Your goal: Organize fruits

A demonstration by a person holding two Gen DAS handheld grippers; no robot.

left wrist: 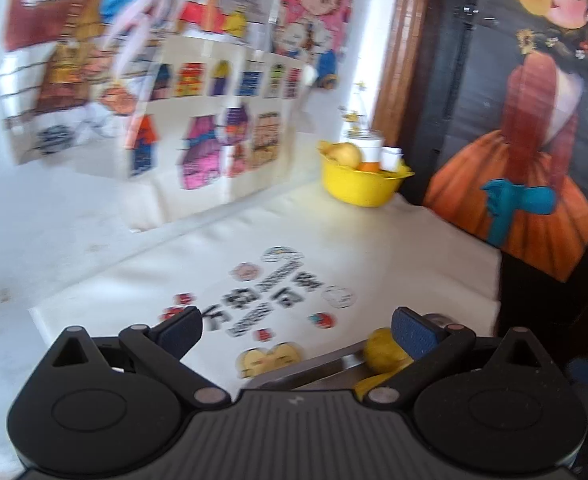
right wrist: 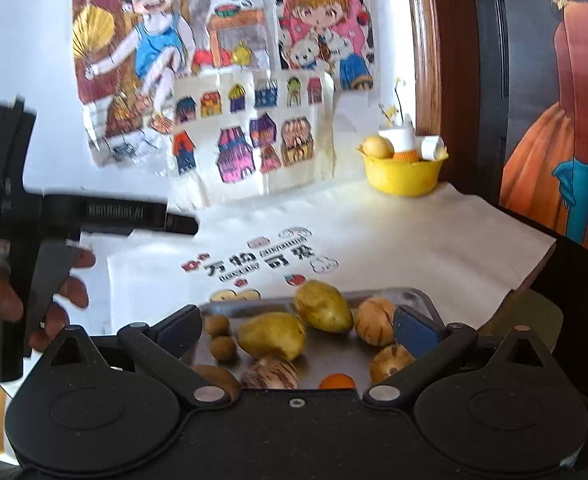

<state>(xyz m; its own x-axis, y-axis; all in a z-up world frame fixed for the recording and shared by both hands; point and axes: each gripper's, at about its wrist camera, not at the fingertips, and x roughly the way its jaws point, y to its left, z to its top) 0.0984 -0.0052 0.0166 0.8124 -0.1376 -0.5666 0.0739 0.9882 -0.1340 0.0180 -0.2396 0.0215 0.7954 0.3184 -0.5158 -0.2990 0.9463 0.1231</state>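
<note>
Fruit's piled on a shiny metal tray (right wrist: 378, 295): two small round brown ones (right wrist: 217, 325), two smooth yellow pear-shaped ones (right wrist: 272, 336), three striped ones (right wrist: 375, 320). Left gripper (left wrist: 297, 330) and right gripper (right wrist: 297, 326) both gape wide, holding nothing. Far right, glossy yellow plastic bowl (right wrist: 402, 178) holds one round pale fruit (right wrist: 378, 147).

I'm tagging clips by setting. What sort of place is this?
Probably a home, perhaps a child's corner: hand-coloured cartoon drawings taped to the wall, a printed cloth over the table, and a metal tray of fruit near a yellow bowl.
</note>
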